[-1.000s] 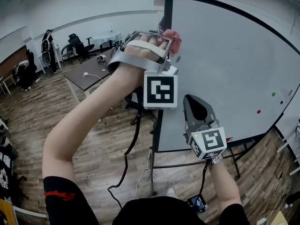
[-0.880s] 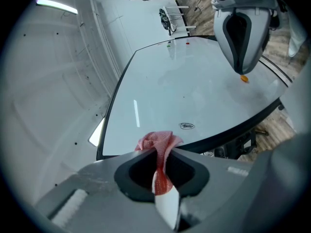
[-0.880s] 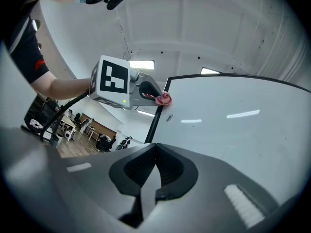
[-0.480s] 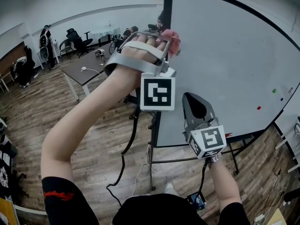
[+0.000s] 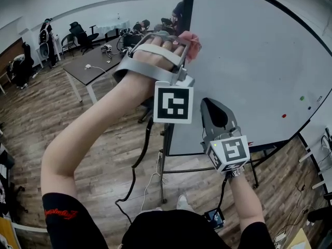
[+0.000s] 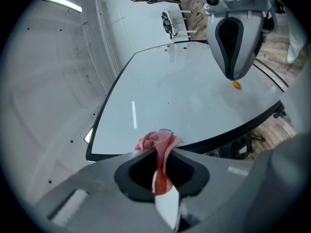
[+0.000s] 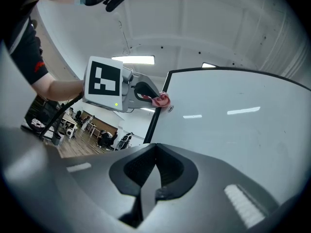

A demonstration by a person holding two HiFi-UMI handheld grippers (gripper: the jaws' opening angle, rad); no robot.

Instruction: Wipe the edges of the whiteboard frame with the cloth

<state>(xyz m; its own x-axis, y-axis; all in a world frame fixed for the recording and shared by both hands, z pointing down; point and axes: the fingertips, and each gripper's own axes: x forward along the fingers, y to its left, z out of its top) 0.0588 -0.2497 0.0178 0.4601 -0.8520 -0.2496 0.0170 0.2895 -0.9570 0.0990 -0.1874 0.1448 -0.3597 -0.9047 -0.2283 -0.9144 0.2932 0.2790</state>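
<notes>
Cloth (image 5: 190, 40) is pinched in the left tongs (image 5: 181, 45), which are clamped on a bunched pink fold. It sits high on the left side of the frame (image 5: 185, 9) of the whiteboard (image 5: 249, 61). It looks to be against the black strip, though contact is hard to confirm. The right tongs (image 5: 215, 113) are closed with nothing in them, held lower and just in front of the white face.

To wipe well, I would press the fold flat on the strip and draw it along the edge in one steady line, with the wrist turned so cloth, not metal, meets the frame. Little cloth sticks out past the tips, so the angle matters.

Room is good on the left, where the table (image 5: 93, 69) stands well apart, far off. Nearer in, the left arm crosses just above the right tongs. The stand (image 5: 163, 175) and a hanging cable (image 5: 142, 154) lie below the lower edge — watch those on a downward pass.
</notes>
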